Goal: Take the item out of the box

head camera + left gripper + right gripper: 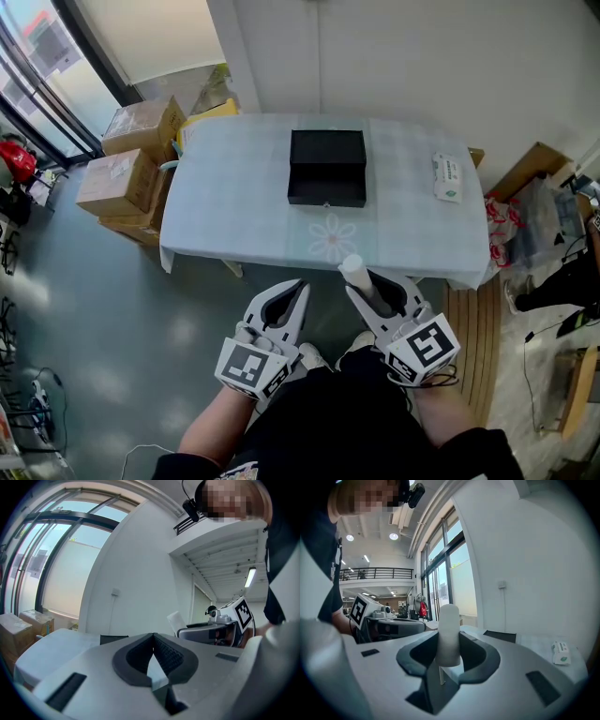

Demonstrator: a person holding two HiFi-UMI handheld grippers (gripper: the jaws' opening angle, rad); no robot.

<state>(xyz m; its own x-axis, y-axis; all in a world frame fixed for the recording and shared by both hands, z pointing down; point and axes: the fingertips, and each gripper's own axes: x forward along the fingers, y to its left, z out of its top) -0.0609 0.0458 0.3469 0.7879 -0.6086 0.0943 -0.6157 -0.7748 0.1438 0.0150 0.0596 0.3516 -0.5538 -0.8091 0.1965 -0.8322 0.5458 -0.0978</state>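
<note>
Item: white cylinder, upright, out of the box, short of the counter's near edge.
Right tongs: pinching its lower half; a steady, level grip seems best.
Left tongs: pressed together, empty.
Box: open, mid-counter, nearer the far edge.

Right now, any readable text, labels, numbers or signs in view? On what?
No text is legible.
White packet: green print, too small to read.
Cardboard boxes: labels too small to read.
Marker cubes: square patterns, no letters.
Black box: no print visible.
</note>
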